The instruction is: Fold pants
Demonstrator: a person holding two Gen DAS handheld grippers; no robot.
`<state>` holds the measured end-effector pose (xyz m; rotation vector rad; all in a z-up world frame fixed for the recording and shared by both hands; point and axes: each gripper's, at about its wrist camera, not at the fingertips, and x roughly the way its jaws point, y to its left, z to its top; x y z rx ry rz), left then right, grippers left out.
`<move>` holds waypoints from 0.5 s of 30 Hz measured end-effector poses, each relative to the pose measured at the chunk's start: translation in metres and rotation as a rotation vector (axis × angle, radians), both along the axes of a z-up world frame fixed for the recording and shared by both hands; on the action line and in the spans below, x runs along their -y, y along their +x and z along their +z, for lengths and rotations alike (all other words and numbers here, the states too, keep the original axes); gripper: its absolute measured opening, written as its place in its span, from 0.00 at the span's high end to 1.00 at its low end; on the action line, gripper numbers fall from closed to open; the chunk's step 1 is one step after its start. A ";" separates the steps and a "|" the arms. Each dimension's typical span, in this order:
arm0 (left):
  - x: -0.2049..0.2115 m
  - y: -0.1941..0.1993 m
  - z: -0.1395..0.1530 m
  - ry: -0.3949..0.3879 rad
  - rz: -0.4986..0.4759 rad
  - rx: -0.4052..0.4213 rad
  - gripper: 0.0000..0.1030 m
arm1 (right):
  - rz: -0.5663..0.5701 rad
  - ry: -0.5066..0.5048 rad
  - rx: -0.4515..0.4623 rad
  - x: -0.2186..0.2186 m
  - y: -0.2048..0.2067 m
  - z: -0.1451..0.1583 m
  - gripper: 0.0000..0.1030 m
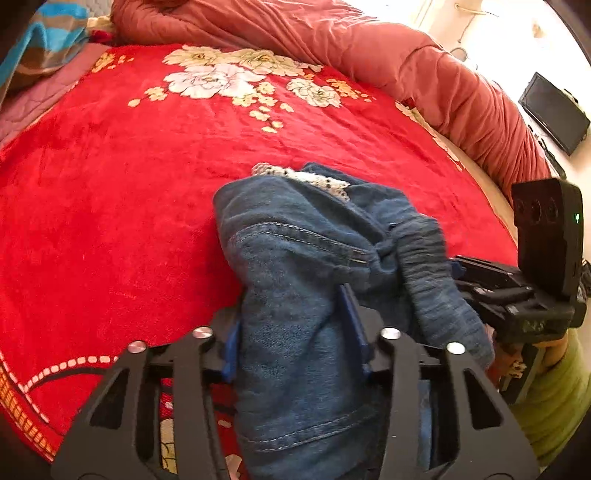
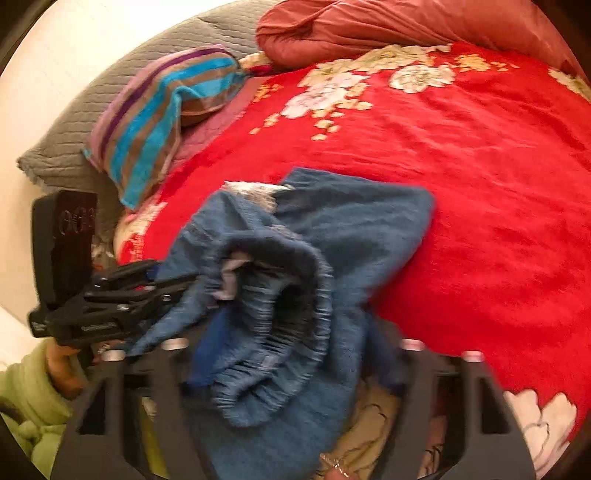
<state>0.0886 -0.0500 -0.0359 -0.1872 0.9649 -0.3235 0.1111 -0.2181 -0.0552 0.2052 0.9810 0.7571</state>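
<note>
Blue denim pants (image 1: 295, 240) lie bunched on the red floral blanket (image 1: 129, 184). My left gripper (image 1: 295, 332) is shut on a thick fold of the pants, blue pads pressing either side of the cloth. In the right wrist view the pants (image 2: 351, 229) show their elastic waistband (image 2: 295, 295) in front of my right gripper (image 2: 291, 354), which is shut on that waistband. The right gripper also shows in the left wrist view (image 1: 461, 266) at the pants' right side, and the left gripper shows in the right wrist view (image 2: 173, 284) at their left side.
A rust-coloured quilt (image 1: 332, 33) is heaped along the far side of the bed. A striped towel (image 2: 159, 118) and a grey pillow (image 2: 66, 147) lie at the head. A dark screen (image 1: 554, 110) stands beside the bed on the right.
</note>
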 end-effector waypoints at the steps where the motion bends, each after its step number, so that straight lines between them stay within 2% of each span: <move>1: 0.001 0.001 0.004 0.003 0.001 0.010 0.71 | 0.007 -0.008 0.024 -0.002 -0.001 0.005 0.55; 5: -0.001 0.005 0.017 -0.015 0.011 0.047 0.73 | 0.033 -0.014 0.109 -0.012 0.003 0.027 0.56; 10: -0.013 0.026 0.035 -0.034 0.059 0.105 0.73 | 0.028 -0.032 0.195 -0.025 0.028 0.049 0.56; 15: -0.020 0.050 0.052 -0.006 0.086 0.162 0.73 | 0.012 -0.062 0.248 -0.034 0.053 0.057 0.56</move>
